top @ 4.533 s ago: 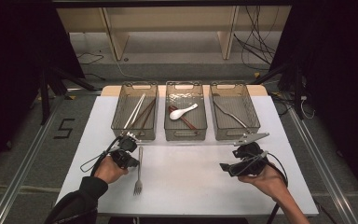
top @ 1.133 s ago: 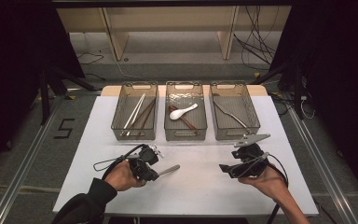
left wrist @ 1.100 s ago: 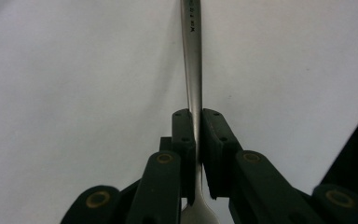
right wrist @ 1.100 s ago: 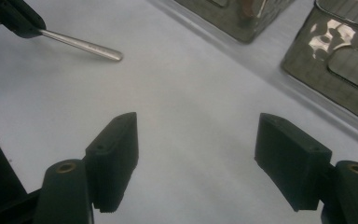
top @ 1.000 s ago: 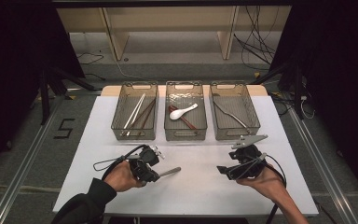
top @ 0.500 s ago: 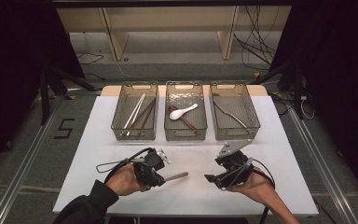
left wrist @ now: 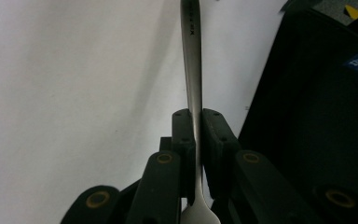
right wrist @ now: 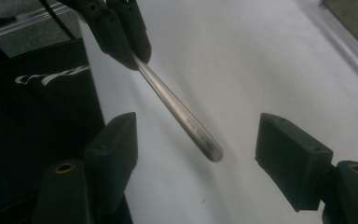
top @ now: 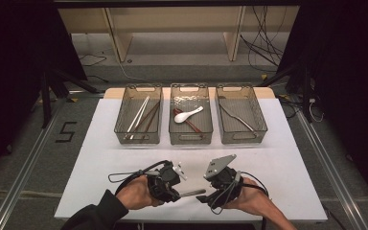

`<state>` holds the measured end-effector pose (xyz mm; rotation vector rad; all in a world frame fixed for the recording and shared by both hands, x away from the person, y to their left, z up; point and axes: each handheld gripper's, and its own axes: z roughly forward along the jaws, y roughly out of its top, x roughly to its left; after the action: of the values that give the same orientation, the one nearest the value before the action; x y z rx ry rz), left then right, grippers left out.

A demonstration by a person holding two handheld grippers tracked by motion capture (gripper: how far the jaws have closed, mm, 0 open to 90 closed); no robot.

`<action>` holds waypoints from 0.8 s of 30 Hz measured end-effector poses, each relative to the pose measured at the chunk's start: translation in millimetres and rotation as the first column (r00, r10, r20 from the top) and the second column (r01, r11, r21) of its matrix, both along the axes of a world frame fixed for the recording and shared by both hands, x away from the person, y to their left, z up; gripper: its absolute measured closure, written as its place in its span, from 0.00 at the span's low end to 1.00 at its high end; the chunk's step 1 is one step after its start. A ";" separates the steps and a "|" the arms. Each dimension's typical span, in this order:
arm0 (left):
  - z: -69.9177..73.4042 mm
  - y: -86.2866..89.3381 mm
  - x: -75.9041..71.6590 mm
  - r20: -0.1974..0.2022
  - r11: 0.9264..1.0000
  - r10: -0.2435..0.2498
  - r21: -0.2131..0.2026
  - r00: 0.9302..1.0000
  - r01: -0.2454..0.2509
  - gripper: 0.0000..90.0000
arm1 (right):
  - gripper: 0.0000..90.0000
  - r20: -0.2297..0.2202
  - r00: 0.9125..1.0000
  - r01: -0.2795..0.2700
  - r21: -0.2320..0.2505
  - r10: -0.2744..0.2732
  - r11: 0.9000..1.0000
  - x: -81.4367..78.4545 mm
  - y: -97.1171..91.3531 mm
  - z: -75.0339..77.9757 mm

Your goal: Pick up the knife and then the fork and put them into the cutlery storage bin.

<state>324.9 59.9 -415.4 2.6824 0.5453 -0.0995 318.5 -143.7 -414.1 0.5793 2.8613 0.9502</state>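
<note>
From the high view we look forward and down on the whole white table [top: 100, 158], with three bins at its far side. Our left gripper view sits very close, looking along its jaws and the fork [left wrist: 192, 70]. Our right gripper view, equally near, faces left; both share that fork [right wrist: 179, 112] and tabletop.

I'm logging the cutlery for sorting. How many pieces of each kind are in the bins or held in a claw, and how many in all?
Chopsticks, left bin: 4 (2 pale, 2 dark)
Spoons, middle bin: 2, a white spoon and a red spoon
Fork, right bin: 1, a slim metal piece, kind unclear
Held fork, in the left claw: 1
Total: 8
</note>
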 end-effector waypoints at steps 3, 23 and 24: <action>1.7 -3.5 -4.2 -0.003 1.000 -0.008 -0.013 1.000 0.008 0.93 | 0.35 -0.008 1.000 -0.026 -0.012 0.026 1.000 -2.0 4.3 -3.1; 7.7 -11.1 -13.8 -0.013 0.997 -0.064 -0.032 0.998 0.063 0.93 | 0.54 -0.041 0.992 -0.125 -0.079 0.122 0.989 -3.3 16.9 -19.4; 7.7 -11.3 -14.0 -0.011 0.997 -0.066 -0.034 0.998 0.066 0.93 | 0.55 -0.037 0.991 -0.128 -0.087 0.125 0.988 -3.7 17.4 -19.9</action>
<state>310.9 48.6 -407.7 2.6689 0.4545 -0.1426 314.8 -126.4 -434.1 0.4129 2.9814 0.8312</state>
